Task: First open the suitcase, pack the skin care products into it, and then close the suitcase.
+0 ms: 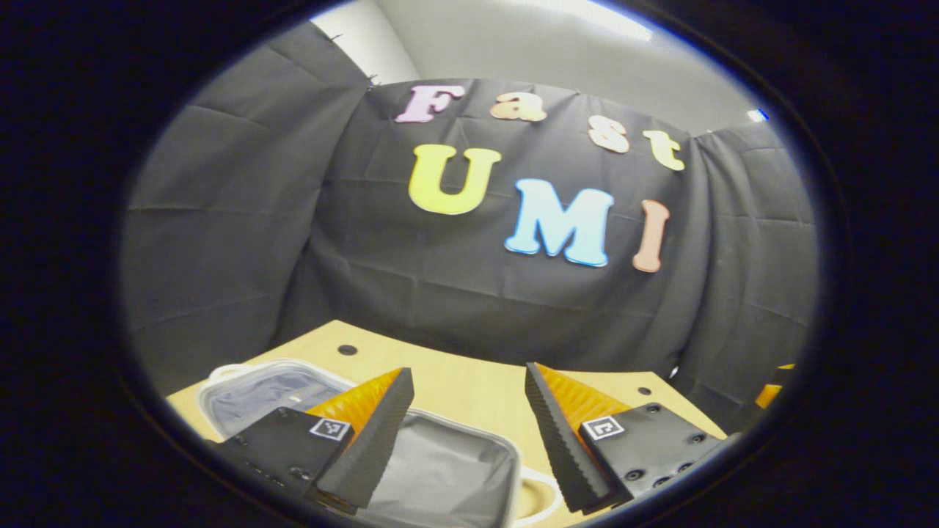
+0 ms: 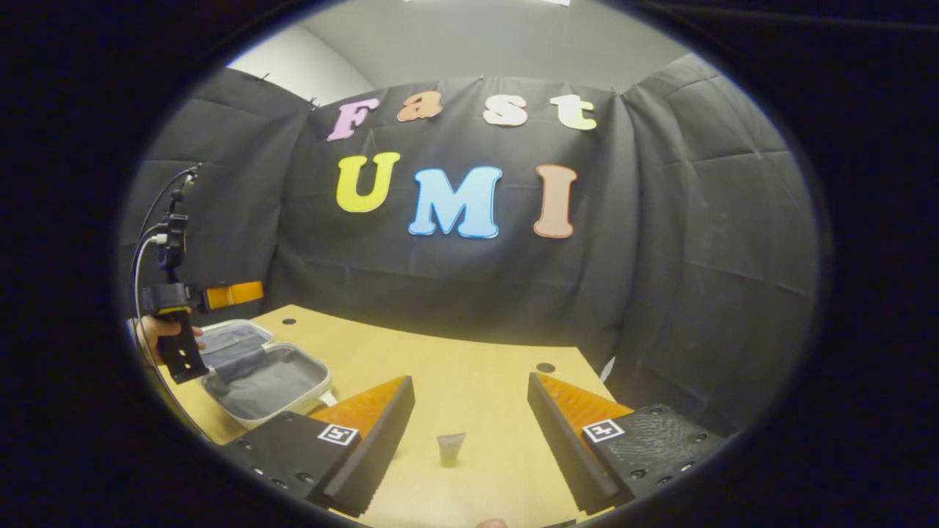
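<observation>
The suitcase (image 1: 447, 469) lies open on the table, white-rimmed with grey lining, right under my left gripper (image 1: 468, 372), which hovers open with nothing between its fingers. In the right gripper view the same suitcase (image 2: 268, 381) sits at the far left, both halves laid flat. A hand holds the left gripper (image 2: 253, 292) above it, orange fingers pointing right. A small grey-green tube (image 2: 450, 449) stands on the table between the fingers of my right gripper (image 2: 470, 380), which is open and not touching it. The tube's far side is hidden.
The wooden table (image 2: 469, 352) has small dark holes (image 2: 545, 367) near its back edge. Black cloth walls close it in behind and on both sides. The suitcase's white handle (image 1: 541, 490) sticks out toward the right finger. Cables (image 2: 139, 257) rise from the left gripper.
</observation>
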{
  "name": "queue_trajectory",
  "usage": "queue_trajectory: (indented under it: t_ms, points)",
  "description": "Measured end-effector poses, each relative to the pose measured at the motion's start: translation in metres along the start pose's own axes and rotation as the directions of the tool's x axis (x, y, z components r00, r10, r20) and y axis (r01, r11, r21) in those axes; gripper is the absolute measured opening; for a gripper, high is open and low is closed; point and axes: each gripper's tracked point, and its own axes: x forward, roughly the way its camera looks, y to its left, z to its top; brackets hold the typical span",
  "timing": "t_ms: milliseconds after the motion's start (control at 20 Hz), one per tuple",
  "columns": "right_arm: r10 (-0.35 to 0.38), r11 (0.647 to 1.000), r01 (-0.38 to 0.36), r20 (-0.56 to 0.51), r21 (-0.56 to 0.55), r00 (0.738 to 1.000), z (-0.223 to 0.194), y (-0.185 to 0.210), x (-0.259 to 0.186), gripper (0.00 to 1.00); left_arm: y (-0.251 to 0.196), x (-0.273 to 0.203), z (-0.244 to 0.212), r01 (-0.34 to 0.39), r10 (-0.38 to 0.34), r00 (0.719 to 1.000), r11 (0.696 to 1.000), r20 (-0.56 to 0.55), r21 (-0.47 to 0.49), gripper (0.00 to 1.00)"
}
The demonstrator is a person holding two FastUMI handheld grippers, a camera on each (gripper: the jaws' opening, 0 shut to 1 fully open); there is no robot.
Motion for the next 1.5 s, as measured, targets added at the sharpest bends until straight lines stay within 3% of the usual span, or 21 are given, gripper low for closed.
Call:
queue_trajectory:
  t_ms: [200, 400, 550, 700, 1050, 1150, 1250, 1300, 1500]
  points:
    - [-0.003, 1.0, 0.004, -0.026, 0.029, 1.0, -0.013, -0.011, -0.003, 0.94, -0.089, -0.002, -0.033, 0.116, -0.116, 0.993, 0.99, -0.012, 0.078, 0.98]
    - [-0.018, 0.999, 0.019, -0.052, 0.031, 0.998, -0.027, -0.024, -0.009, 0.94, -0.173, -0.002, -0.061, 0.254, -0.255, 0.967, 0.96, -0.008, 0.115, 1.0]
    - [-0.025, 0.999, 0.028, -0.074, 0.035, 0.997, -0.037, -0.032, -0.013, 0.94, -0.209, -0.002, -0.098, 0.304, -0.301, 0.953, 0.946, -0.041, 0.11, 0.97]
    - [-0.032, 0.999, 0.034, -0.099, 0.022, 0.995, -0.046, -0.041, -0.012, 0.94, -0.222, 0.001, -0.137, 0.32, -0.313, 0.947, 0.939, -0.073, 0.126, 0.98]
    - [0.013, 1.0, -0.01, -0.146, 0.02, 0.989, -0.065, -0.038, 0.002, 0.94, -0.218, 0.008, -0.248, 0.299, -0.264, 0.93, 0.948, -0.255, 0.11, 0.96]
    - [0.037, 0.999, -0.034, -0.154, 0.023, 0.987, -0.07, -0.033, 0.008, 0.95, -0.218, 0.014, -0.263, 0.283, -0.243, 0.927, 0.953, -0.287, 0.107, 0.86]
    - [0.058, 0.998, -0.053, -0.164, 0.033, 0.985, -0.075, -0.03, 0.018, 0.95, -0.209, 0.021, -0.273, 0.242, -0.19, 0.929, 0.961, -0.317, 0.133, 0.64]
    - [0.066, 0.997, -0.06, -0.17, 0.039, 0.983, -0.076, -0.028, 0.024, 0.95, -0.205, 0.021, -0.279, 0.235, -0.176, 0.922, 0.962, -0.345, 0.136, 0.48]
    - [0.11, 0.992, -0.097, -0.187, 0.079, 0.976, -0.082, -0.012, 0.047, 0.95, -0.203, 0.025, -0.277, 0.223, -0.166, 0.895, 0.97, -0.413, 0.093, 0.38]
